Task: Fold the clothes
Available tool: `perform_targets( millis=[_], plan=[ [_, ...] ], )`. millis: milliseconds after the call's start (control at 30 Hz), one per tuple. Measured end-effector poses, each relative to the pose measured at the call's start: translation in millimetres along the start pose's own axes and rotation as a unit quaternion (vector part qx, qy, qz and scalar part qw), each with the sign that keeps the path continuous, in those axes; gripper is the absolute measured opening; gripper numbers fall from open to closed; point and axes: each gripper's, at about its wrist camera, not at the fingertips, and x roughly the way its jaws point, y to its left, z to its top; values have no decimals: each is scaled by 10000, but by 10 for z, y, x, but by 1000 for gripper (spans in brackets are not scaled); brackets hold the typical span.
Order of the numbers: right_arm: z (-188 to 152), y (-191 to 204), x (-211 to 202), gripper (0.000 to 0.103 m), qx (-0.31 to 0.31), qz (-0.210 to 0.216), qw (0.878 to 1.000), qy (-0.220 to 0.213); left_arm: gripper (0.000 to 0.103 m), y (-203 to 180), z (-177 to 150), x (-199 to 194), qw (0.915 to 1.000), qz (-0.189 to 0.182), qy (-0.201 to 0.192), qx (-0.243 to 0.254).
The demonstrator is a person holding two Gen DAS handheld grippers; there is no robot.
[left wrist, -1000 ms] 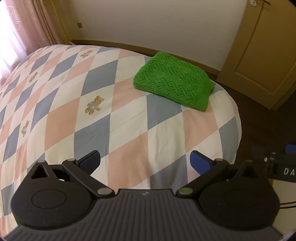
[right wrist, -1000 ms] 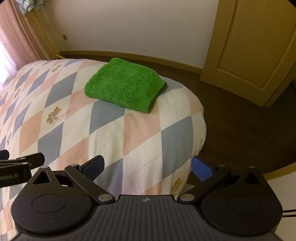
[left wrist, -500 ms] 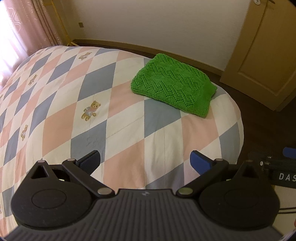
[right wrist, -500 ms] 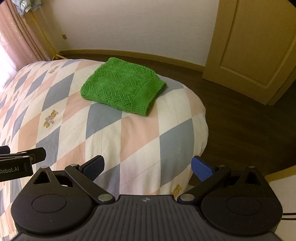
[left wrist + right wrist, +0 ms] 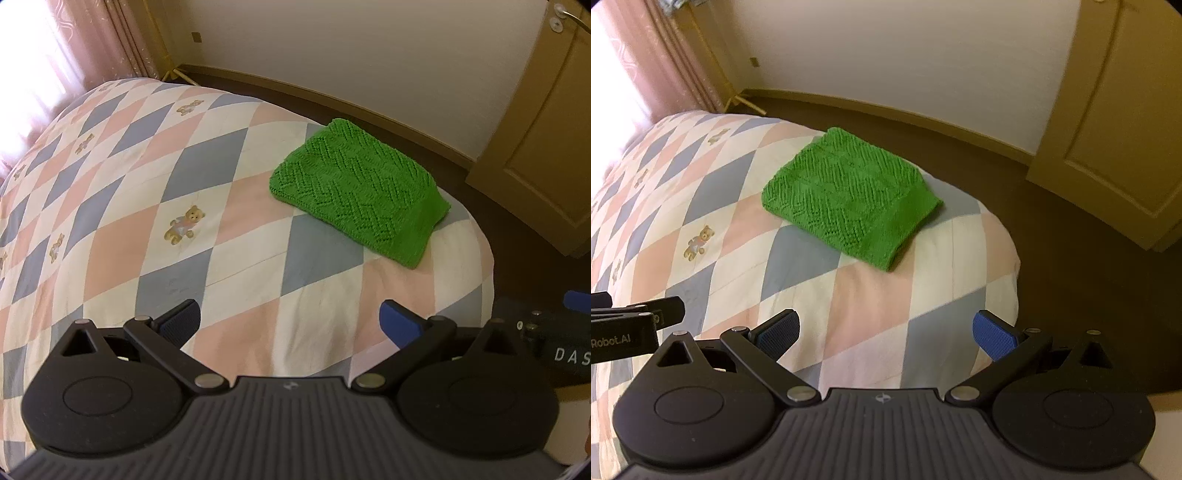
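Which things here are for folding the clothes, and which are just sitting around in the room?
For the job:
green knitted garment, already folded on the bed
left tongs, open and empty
right tongs, open and empty
bed with the diamond quilt, the folding surface

Just there:
pink curtain
wooden door
teddy bear print

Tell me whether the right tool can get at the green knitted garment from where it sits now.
Probably yes. The right tool is open and holds nothing, and only bare quilt lies between it and the folded green knitted garment. The left tool sits off to the side, clear of that path.
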Motion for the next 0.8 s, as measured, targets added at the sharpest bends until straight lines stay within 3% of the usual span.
perform_targets(
  millis=[400, 800],
  plan=[
    [354, -310, 227, 103, -425, 222, 9988, 136, 102, -322, 224, 187, 9990, 213, 118, -366],
    [593, -517, 427, 103, -522, 319, 9978, 247, 102, -521, 419, 356, 9986, 273, 198, -396]
  ],
)
